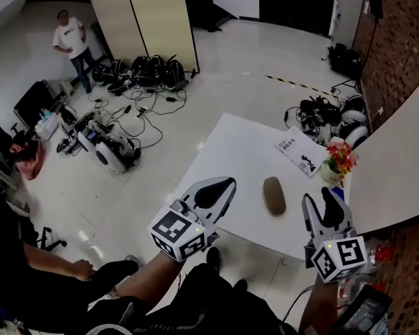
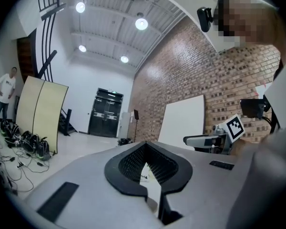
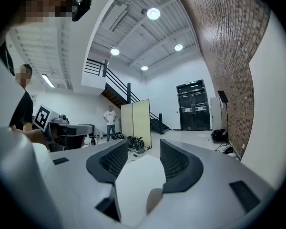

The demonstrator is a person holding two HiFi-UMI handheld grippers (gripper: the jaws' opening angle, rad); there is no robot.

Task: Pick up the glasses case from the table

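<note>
The brown oval glasses case point(image 1: 274, 195) lies on the white table point(image 1: 230, 152), near its front edge. My left gripper point(image 1: 225, 185) hovers over the table's front left edge, a short way left of the case; its jaw tips meet, so it is shut and empty point(image 2: 144, 145). My right gripper point(image 1: 318, 198) hangs at the front right edge, just right of the case. It is open, with only the white tabletop between its pads point(image 3: 140, 146). A brownish rounded shape point(image 3: 155, 200), probably the case, shows low in that gap. Neither gripper touches the case.
A booklet point(image 1: 300, 152) and a small pot of flowers point(image 1: 339, 160) sit at the table's far right corner. A curved white counter point(image 1: 398, 159) runs along the right. On the floor are cables, bags point(image 1: 150, 72) and a white machine point(image 1: 115, 152); a person point(image 1: 70, 40) stands far back.
</note>
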